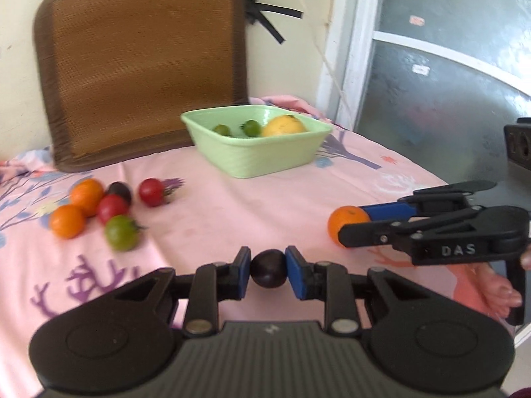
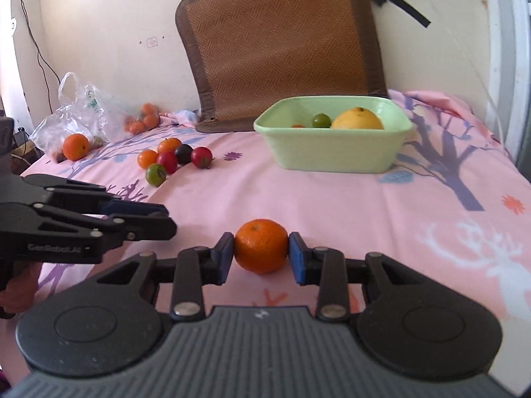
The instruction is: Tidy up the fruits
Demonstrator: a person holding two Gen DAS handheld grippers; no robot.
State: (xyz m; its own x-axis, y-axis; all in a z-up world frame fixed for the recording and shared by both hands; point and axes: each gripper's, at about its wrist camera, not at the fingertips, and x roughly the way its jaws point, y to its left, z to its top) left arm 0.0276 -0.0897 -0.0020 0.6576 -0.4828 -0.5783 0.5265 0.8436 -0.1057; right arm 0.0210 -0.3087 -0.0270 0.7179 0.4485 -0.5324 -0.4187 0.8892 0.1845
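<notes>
Short of the green basin (image 1: pixel 262 162) on the pink sheet (image 1: pixel 212 205), my left gripper (image 1: pixel 268 273) pinches a dark tomato (image 1: pixel 268 268), soft and easily bruised, across its middle, while my right gripper (image 2: pixel 261 254) clamps a firmer, light orange (image 2: pixel 261 245) at its widest, over yielding bedding beside a wall.

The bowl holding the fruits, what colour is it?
The bowl is pale green; the right wrist view shows it best.

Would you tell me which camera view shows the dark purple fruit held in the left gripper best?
The left wrist view: the dark purple fruit sits centred between the left gripper pads. In the right wrist view that gripper is seen side-on and hides the fruit.
</notes>
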